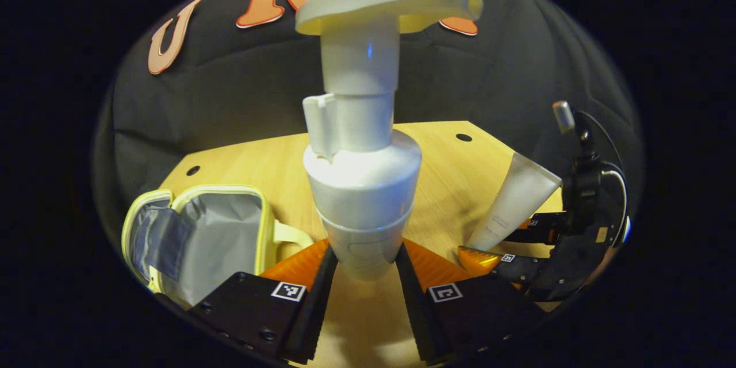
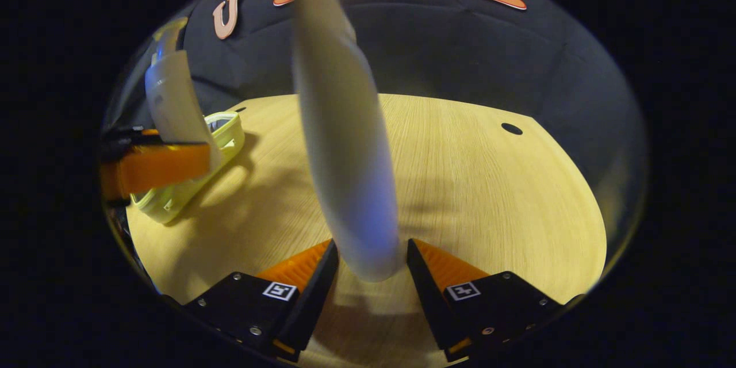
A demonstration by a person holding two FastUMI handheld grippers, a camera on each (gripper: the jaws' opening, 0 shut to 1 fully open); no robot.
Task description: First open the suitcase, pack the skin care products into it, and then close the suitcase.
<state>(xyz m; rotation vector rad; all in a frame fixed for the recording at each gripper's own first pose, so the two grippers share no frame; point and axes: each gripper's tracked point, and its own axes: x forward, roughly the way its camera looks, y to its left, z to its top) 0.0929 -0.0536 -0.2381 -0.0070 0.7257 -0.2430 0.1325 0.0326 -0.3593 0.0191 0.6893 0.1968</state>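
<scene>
With the suitcase [image 1: 201, 236] open, the left tool [image 1: 362, 264] pinches a pump bottle [image 1: 362, 184] and the right tool [image 2: 371, 259] a tube [image 2: 345, 144]; packing is in hand, so both must go over the case.

Pump bottle [image 1: 362, 184] above the table [image 1: 448, 172], open suitcase [image 1: 201, 236] left, tube [image 1: 514, 201] right.
</scene>
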